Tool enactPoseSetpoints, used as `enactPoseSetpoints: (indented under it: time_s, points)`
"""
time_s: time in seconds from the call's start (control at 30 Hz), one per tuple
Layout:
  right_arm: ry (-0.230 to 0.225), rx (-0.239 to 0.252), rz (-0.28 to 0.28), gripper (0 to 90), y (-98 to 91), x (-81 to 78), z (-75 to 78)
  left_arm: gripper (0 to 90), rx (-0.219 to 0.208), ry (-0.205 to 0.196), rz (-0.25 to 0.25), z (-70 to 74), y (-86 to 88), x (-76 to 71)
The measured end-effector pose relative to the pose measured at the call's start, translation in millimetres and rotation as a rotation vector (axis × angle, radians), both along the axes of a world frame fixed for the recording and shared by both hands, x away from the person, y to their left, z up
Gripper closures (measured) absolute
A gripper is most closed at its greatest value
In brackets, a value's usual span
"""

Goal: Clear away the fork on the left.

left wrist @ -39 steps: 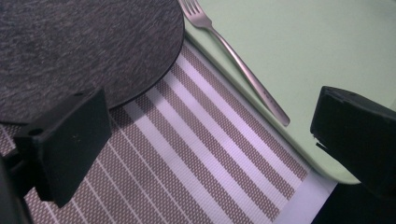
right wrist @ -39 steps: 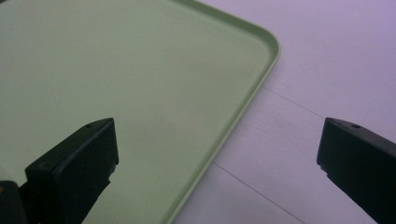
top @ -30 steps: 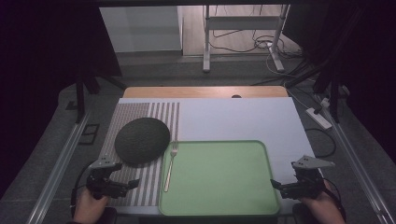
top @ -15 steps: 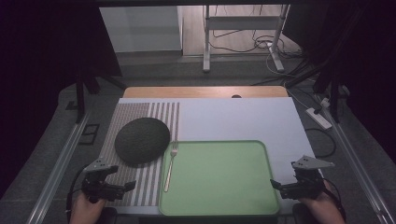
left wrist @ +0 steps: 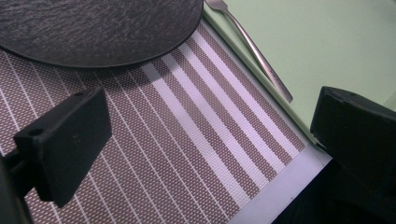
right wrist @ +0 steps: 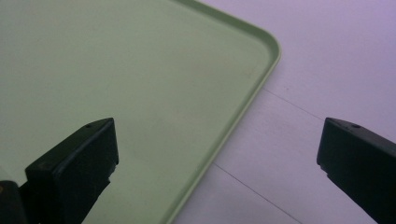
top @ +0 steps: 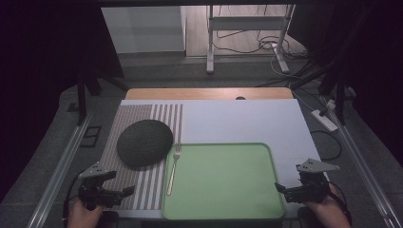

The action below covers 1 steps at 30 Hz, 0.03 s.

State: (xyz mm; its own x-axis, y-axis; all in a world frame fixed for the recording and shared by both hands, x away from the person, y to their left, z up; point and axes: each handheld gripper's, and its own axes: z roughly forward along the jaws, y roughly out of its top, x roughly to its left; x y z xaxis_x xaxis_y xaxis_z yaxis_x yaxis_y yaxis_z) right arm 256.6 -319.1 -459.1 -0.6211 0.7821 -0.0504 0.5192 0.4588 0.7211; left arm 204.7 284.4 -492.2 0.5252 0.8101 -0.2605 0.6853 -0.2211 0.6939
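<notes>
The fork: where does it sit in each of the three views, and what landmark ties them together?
High view: the fork lies lengthwise along the left rim of the green tray, right of the dark round plate.
Left gripper view: top middle, running diagonally beside the tray's edge.
Right gripper view: not in it.
Shared landmark: the green tray.

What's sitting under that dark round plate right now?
The dark round plate lies on the striped placemat, which shows around its rim; its right edge comes close to the fork. Whatever is directly beneath the plate is covered.
</notes>
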Motion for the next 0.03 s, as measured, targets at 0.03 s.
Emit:
enactPoseSetpoints:
  time_s: [0.03]
  points:
    - [0.000,-0.002,0.001,0.0,-0.1,0.0,-0.1,0.0,-0.002,0.002,0.000,0.0,0.0,0.6]
